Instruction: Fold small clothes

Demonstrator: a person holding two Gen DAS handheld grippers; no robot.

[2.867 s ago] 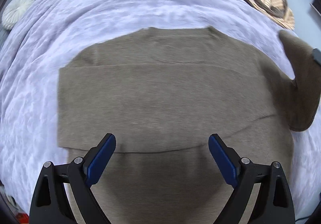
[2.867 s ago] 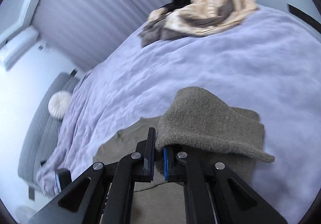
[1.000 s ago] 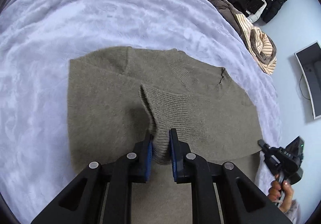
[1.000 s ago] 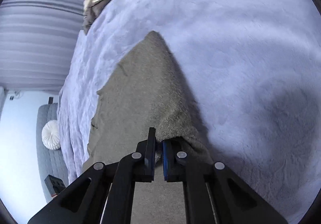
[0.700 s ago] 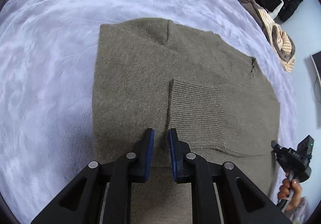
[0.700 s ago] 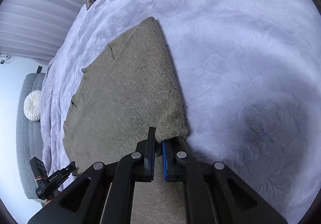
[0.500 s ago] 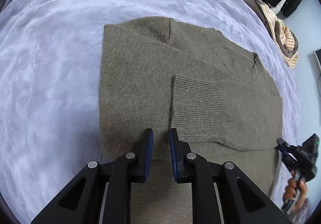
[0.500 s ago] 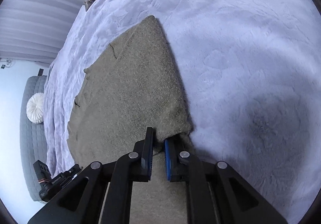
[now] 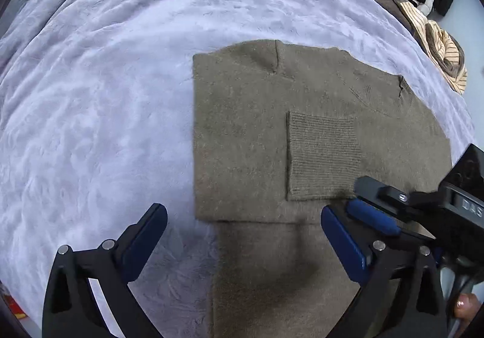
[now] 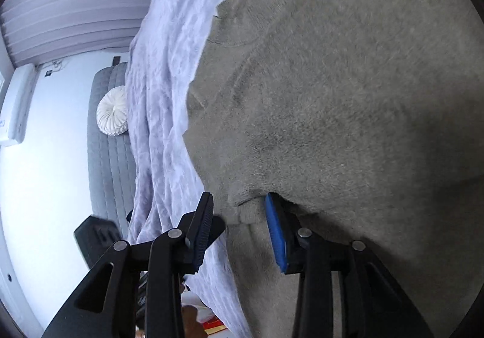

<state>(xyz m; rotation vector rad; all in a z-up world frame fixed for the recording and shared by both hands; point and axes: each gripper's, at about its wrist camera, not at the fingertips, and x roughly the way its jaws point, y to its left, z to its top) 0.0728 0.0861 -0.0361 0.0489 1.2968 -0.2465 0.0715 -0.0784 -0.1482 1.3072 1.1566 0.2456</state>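
An olive-brown knit sweater [image 9: 257, 138] lies flat on the lilac bedspread [image 9: 99, 102], both sleeves folded across its body; a ribbed cuff [image 9: 322, 156] rests on top. My left gripper [image 9: 242, 232] is open and empty above the sweater's lower left edge. The right gripper's blue fingers [image 9: 372, 218] reach in from the right, just below the cuff. In the right wrist view the sweater [image 10: 348, 80] fills the frame, and my right gripper [image 10: 239, 229] is open, its jaws on either side of a folded edge [image 10: 248, 205] without pinching it.
A pile of striped, brown and black clothes [image 9: 417, 5] lies at the bed's far right. A round white cushion [image 10: 112, 111] rests on a grey quilted sofa [image 10: 106, 156] beyond the bed. The bedspread spreads wide left of the sweater.
Both grippers have opened and let go of the sleeves, which now lie flat on the sweater. The left gripper has pulled back; the right gripper has moved in close beside it.
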